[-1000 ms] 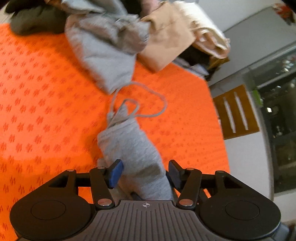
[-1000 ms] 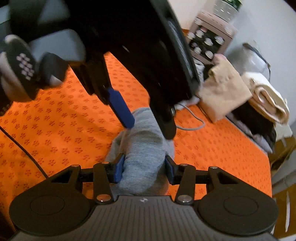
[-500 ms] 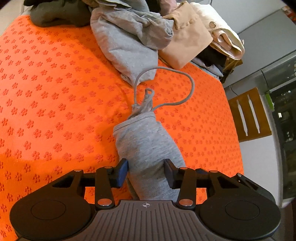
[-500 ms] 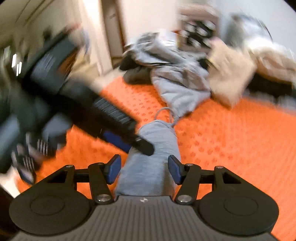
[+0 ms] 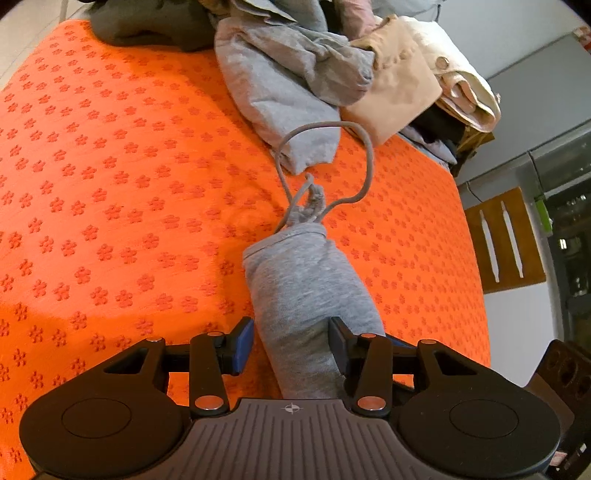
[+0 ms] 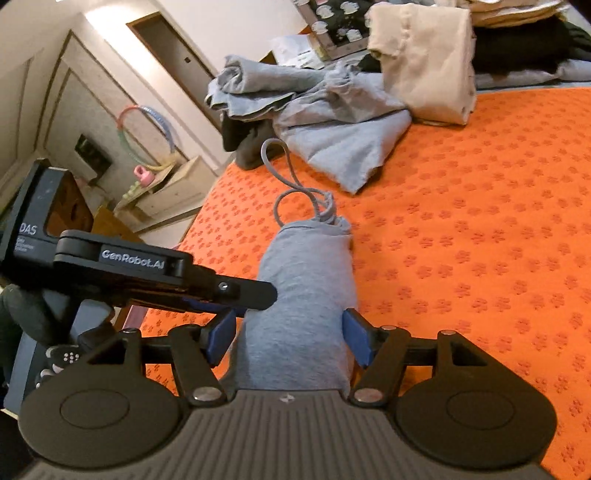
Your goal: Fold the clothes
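Observation:
A grey rolled garment (image 5: 306, 295) with a loose grey drawstring (image 5: 325, 166) lies on the orange flower-patterned cover (image 5: 110, 184). My left gripper (image 5: 290, 345) straddles its near end; the right finger touches the cloth and a gap shows at the left blue pad. In the right wrist view the same roll (image 6: 306, 280) runs between the fingers of my right gripper (image 6: 290, 339), which press its sides. The left gripper (image 6: 236, 291) reaches in from the left beside the roll.
A heap of grey clothes (image 5: 288, 81), a beige folded piece (image 5: 399, 85) and cream fabric (image 5: 465, 88) lie at the far end of the cover. A dark garment (image 5: 147, 22) sits far left. A doorway and low shelf (image 6: 166, 188) stand beyond the cover's edge.
Both views have swung and pulled back, so more of the roll and its drawstring shows. The left gripper has dropped from above the roll to its left side. The roll stays between both pairs of fingers.

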